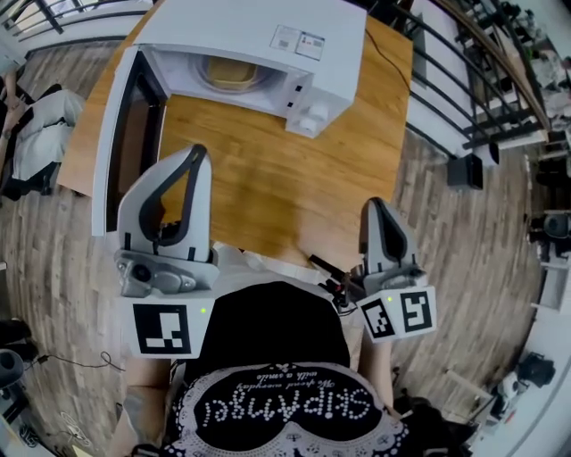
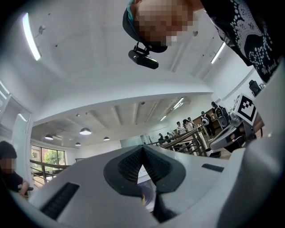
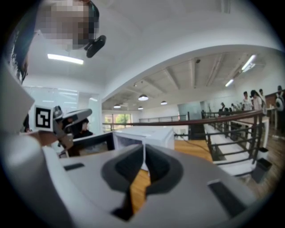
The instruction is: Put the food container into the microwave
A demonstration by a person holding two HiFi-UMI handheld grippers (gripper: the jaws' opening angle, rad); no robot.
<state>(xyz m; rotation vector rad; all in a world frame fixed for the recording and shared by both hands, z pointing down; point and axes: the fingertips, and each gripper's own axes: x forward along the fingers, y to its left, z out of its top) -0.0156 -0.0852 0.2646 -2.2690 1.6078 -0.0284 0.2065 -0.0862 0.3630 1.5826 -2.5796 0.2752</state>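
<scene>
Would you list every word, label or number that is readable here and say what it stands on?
No text reads clearly.
Sticker on top of the microwave: print too small to read.
White ornate lettering on the person's black shirt: upside down, too stylised to read with certainty.
Square markers on the gripper cubes: black-and-white patterns, no letters.

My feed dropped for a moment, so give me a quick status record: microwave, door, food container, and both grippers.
microwave: on the wooden table, at its far end
door: swung open on the left
food container: inside the microwave cavity
left gripper: fingers together, empty, close to the person's body
right gripper: fingers together, empty, close to the person's body
</scene>
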